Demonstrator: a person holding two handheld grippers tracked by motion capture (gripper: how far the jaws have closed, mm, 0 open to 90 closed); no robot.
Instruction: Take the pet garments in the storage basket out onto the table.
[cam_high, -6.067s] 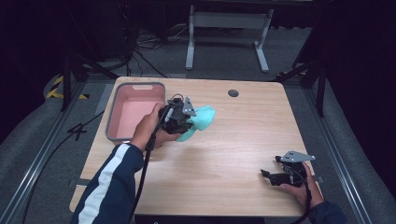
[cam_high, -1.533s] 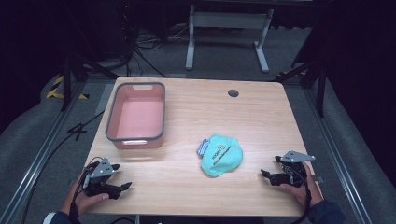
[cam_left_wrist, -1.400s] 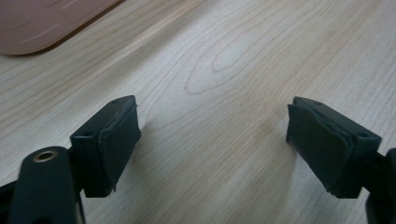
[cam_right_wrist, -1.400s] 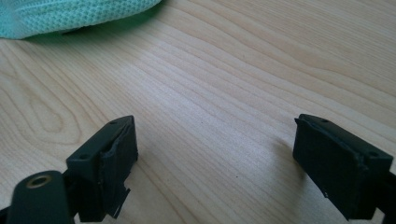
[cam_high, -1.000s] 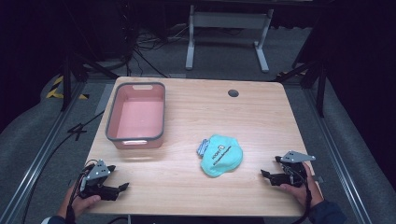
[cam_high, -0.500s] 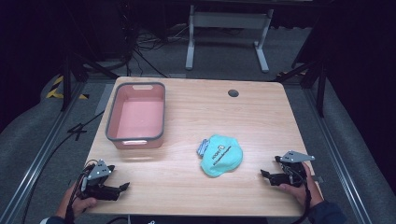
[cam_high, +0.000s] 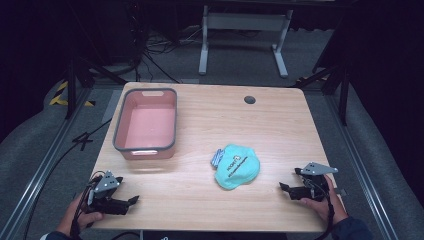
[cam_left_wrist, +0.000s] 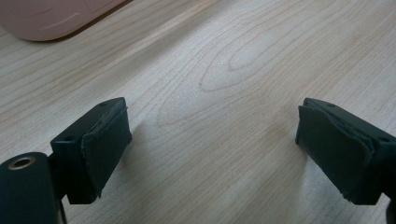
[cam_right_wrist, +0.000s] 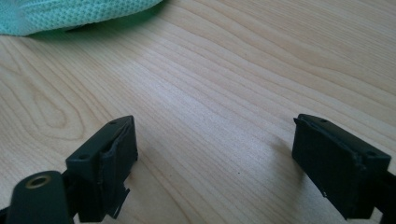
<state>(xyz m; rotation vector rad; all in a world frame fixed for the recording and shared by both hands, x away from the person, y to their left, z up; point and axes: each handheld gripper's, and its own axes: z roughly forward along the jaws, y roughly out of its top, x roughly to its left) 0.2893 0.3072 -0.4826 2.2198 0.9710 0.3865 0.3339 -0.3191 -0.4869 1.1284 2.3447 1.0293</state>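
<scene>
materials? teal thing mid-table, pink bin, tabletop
Teal crumpled cloth item: looks like soft mesh fabric; the right gripper view shows a fine perforated weave. Pink rectangular bin with grey rim: probably matte moulded plastic. Light tabletop: wood or wood-look laminate, visible grain.

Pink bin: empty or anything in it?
Empty. In the high view the pink bin shows bare pink floor; the teal cap lies outside it on the table.

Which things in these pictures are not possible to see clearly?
- Print on the teal cap: too small in the high view.
- Same cap in the right gripper view: cut by the top edge.
- Pink tub in the left gripper view: only a corner, cut by the edge.
- Small item beside the cap: too small to identify.
</scene>
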